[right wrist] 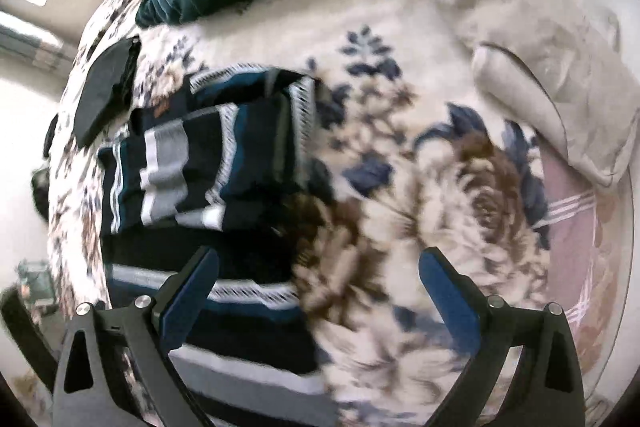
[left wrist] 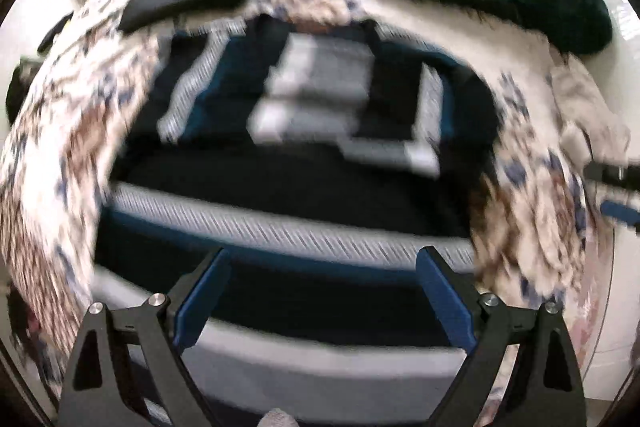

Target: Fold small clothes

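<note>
Left wrist: striped garment (left wrist: 288, 131) motion-blurred.

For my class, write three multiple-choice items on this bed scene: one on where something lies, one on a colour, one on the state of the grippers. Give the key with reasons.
1. Where does the striped garment lie?
A. on the floral bedspread
B. on a chair
C. in a drawer

2. What colour is the small folded piece beside it?
A. red
B. black
C. yellow

3. How do the left gripper and right gripper stand?
A. both shut on cloth
B. one shut
C. both open, holding nothing

Key: A, floral fabric surrounds it; B, it looks uniformly black; C, fingers spread wide apart.
</note>
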The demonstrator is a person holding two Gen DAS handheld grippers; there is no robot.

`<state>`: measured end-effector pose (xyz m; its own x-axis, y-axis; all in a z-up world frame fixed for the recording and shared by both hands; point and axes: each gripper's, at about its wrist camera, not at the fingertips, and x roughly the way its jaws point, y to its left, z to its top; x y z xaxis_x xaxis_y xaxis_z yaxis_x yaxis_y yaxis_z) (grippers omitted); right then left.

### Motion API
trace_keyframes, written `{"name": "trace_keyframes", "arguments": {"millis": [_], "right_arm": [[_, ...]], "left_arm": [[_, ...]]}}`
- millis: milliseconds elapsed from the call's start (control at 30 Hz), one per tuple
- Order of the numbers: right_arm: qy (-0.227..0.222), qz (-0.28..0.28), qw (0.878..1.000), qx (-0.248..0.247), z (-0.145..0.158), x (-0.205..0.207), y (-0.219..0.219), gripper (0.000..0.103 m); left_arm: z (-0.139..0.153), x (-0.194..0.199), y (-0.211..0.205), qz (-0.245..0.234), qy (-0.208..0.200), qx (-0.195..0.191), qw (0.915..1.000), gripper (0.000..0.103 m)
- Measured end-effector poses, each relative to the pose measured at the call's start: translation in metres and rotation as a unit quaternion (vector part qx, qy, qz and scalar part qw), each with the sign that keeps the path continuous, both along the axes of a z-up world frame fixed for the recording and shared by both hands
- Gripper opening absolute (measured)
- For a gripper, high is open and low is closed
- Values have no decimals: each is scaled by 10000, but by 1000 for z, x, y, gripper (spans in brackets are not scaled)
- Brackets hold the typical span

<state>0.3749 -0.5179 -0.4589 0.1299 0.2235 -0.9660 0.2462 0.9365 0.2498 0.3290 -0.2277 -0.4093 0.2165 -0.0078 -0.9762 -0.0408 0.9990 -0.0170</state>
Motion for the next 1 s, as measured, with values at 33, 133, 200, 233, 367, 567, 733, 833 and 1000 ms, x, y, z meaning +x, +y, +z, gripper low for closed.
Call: {"name": "trace_keyframes", "arguments": {"millis": [33, 133, 200, 233, 367, 567, 733, 833, 1000], "right_arm": [[85, 92, 9999, 71, -4, -5, -12, 101], [257, 373, 9986, 263, -18, -15, -40, 101], [406, 577, 9972, 233, -33, -22, -55, 101], [450, 656, 9965, 241, -39, -24, -59, 101], [525, 816, 9934, 605, -66, -20, -75, 101], [280, 737, 9837, 1616, -99, 35, -57, 100], [257, 736, 9736, 2144, -139, 100, -15, 90], [353, 629, 9679, 2408, -157, 123, 8, 90], [285, 668, 9638, 2566, -156, 140, 48, 29]], "left_arm": [[-7, -16, -13, 16, 129, -2, 9999, 95], [-30, -68, -52, -46, 585, -121, 9982, 95], [-52, -103, -80, -193, 1018, -229, 9944, 95], [-61, -117, -92, -286, 1192, -247, 9922, 95], [-101, -160, -138, -709, 1683, -14, 9832, 95], [-121, -171, -137, -598, 1457, 328, 9870, 71], [-104, -161, -108, -314, 954, 259, 9946, 4], [-91, -160, -92, -239, 747, 186, 9967, 4], [-61, -165, -71, -143, 416, 100, 9990, 4]]}}
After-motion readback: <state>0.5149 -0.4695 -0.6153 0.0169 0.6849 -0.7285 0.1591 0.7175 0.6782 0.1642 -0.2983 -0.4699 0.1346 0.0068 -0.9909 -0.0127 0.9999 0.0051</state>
